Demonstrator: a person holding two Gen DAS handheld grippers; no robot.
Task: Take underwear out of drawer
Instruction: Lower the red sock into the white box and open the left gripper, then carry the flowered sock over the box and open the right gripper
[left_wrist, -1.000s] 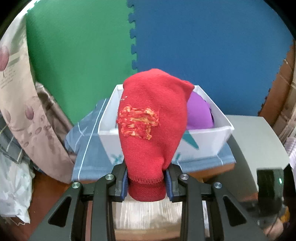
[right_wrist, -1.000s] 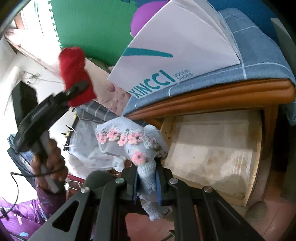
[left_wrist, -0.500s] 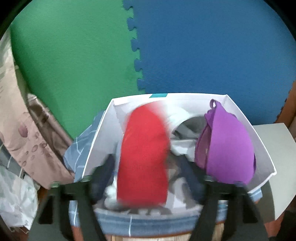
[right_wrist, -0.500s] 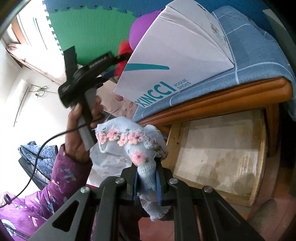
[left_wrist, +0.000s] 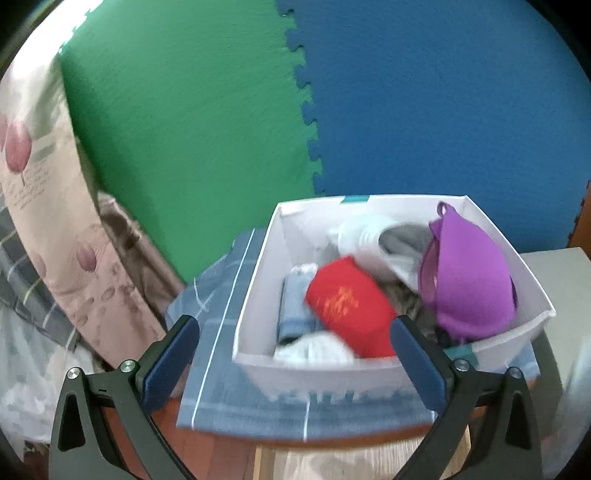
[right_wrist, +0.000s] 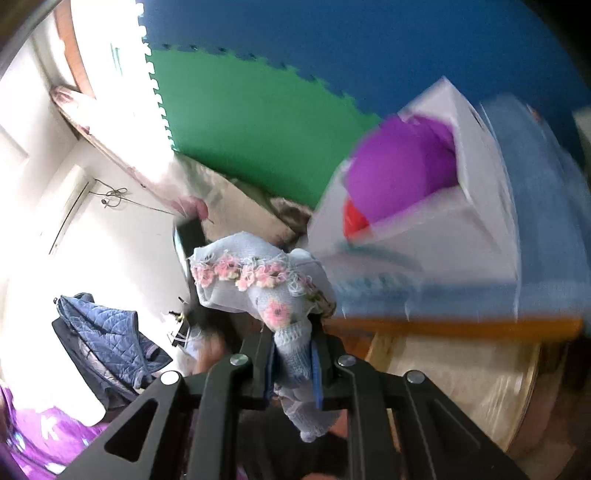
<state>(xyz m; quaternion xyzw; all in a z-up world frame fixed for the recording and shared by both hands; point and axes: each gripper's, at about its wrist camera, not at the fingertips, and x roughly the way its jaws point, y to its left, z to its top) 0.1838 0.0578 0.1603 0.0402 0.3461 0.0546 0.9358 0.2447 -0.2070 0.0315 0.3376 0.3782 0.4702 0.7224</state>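
My left gripper (left_wrist: 295, 356) hovers before the near wall of a white cardboard box (left_wrist: 255, 295), its jaws opening wide with nothing between the pads. A red knit piece (left_wrist: 351, 306) with orange stitching lies inside the box among white and grey clothes, next to a purple bra (left_wrist: 469, 280). My right gripper (right_wrist: 293, 354) is shut on a light blue knit garment (right_wrist: 258, 280) trimmed with pink flowers, held up left of the box (right_wrist: 424, 236). The purple bra (right_wrist: 402, 173) and the red piece (right_wrist: 354, 221) show over the box's rim.
The box stands on a blue-grey checked cloth (left_wrist: 214, 332) over a wooden cabinet top. Below it the pale wooden drawer (right_wrist: 461, 376) stands pulled out. Green and blue foam mats (left_wrist: 221, 129) cover the wall. A floral fabric (left_wrist: 55, 221) hangs left; a quilted jacket (right_wrist: 107, 332) lies beyond.
The left gripper let go of the red knit piece, which dropped into the box, and its jaws spread wide. The right gripper rose with the light blue garment still in it.
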